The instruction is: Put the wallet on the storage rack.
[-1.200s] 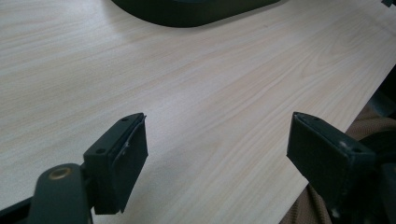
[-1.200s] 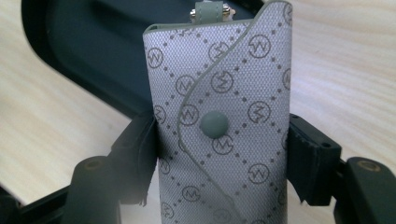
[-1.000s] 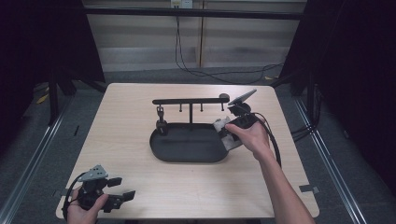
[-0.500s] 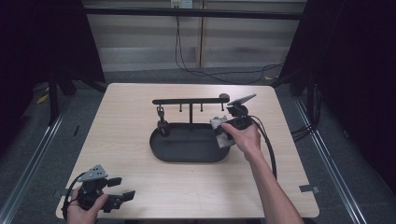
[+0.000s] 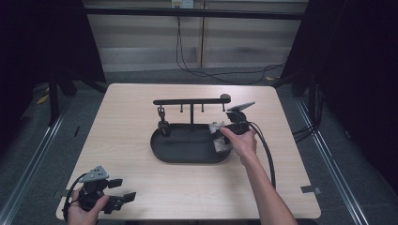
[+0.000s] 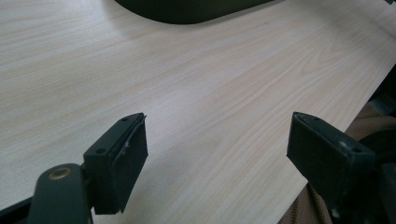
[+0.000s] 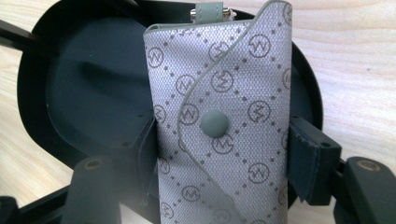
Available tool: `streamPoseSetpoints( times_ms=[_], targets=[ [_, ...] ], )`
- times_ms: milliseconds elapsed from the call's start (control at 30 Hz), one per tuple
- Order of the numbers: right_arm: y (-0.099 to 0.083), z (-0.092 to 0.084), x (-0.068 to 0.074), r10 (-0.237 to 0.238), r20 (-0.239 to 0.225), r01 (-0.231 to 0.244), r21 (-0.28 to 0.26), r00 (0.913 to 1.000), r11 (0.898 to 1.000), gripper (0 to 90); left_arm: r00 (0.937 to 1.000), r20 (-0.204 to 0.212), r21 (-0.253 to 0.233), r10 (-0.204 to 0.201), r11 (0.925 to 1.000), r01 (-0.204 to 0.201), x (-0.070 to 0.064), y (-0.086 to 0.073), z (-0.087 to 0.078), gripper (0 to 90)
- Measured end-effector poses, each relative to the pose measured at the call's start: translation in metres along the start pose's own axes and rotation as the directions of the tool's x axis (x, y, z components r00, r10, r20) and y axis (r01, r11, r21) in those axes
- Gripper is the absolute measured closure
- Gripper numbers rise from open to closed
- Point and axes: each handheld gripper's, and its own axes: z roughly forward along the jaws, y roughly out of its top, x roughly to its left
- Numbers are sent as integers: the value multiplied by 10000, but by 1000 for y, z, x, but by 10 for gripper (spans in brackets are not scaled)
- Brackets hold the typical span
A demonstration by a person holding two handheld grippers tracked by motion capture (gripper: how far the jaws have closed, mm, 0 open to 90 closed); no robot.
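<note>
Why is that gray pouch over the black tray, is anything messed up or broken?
Nothing looks broken or spilled. The gray pouch is just clamped in the right gripper over the black tray, with its snap flap closed. The left gripper sits open above bare table.

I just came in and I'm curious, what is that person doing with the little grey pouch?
A person holds a gripper in each hand at a wooden table. The right gripper is shut on a grey patterned key pouch with a snap button, holding it over the right end of a black oval tray. The tray has a stand with a bar and small hooks. The left gripper waits open above the table's near left corner, with nothing between its fingers.
</note>
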Motion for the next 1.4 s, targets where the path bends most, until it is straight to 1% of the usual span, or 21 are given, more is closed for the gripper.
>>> streamPoseSetpoints(
  times_ms=[33,133,267,333,367,567,600,700,733,900,967,1033,1133,1233,1300,1367,1400],
  targets=[
    [0,1,1,29,-20,-29,-6,10000,10000,331,10000,-4,11,18,10000,-18,0,0,0,202],
    [-1,5,2,-154,-54,154,69,9999,9999,331,10000,7,10,-13,10000,13,0,0,0,202],
    [-1,12,2,-38,-163,40,126,9999,9999,331,10000,13,-24,-7,10000,8,0,0,-1,202],
    [-2,13,3,-117,-170,118,62,9998,9999,331,10000,0,-22,-25,10000,25,0,0,-1,202],
    [-2,14,3,-6,-231,9,141,9997,9999,331,10000,-31,-15,-20,10000,20,1,0,-1,202],
    [-4,21,0,-27,-155,32,326,9999,9995,330,10000,27,-21,-35,10000,35,0,0,-1,202],
    [-5,25,1,-175,-122,180,410,9998,9990,329,10000,-5,-13,-33,10000,33,0,0,-1,203],
    [-5,28,2,-176,-115,181,420,9998,9990,327,10000,-23,-17,-20,10000,20,1,0,-1,202],
    [-5,30,3,-161,11,161,434,9999,9989,325,10000,-23,-36,7,10000,-7,0,0,-1,202],
    [-5,34,3,-392,138,387,363,9991,9986,311,10000,-8,-18,-36,10000,36,1,0,-2,202],
    [-6,34,3,-416,216,407,401,9989,9984,304,10000,-100,7,-5,10000,5,0,0,-1,202],
    [-6,36,2,-454,162,447,444,9988,9980,297,10000,-53,7,-9,10000,9,0,0,-2,202],
    [-7,36,4,-558,213,550,382,9982,9978,312,10000,-65,-2,-30,10000,30,1,0,-1,202],
    [-7,35,2,-533,148,530,209,9985,9984,288,10000,-74,-27,-36,10000,36,1,0,-1,202],
    [-8,34,2,-550,147,546,269,9984,9981,277,10000,-68,-38,-44,10000,44,1,0,-1,203],
    [-9,31,0,-578,78,578,76,9983,9983,264,10000,-69,-65,-63,10000,62,1,0,-1,202],
    [-9,29,-1,-643,48,644,-109,9979,9979,261,9999,-72,-81,-76,9999,76,1,0,-1,202]
  ],
)
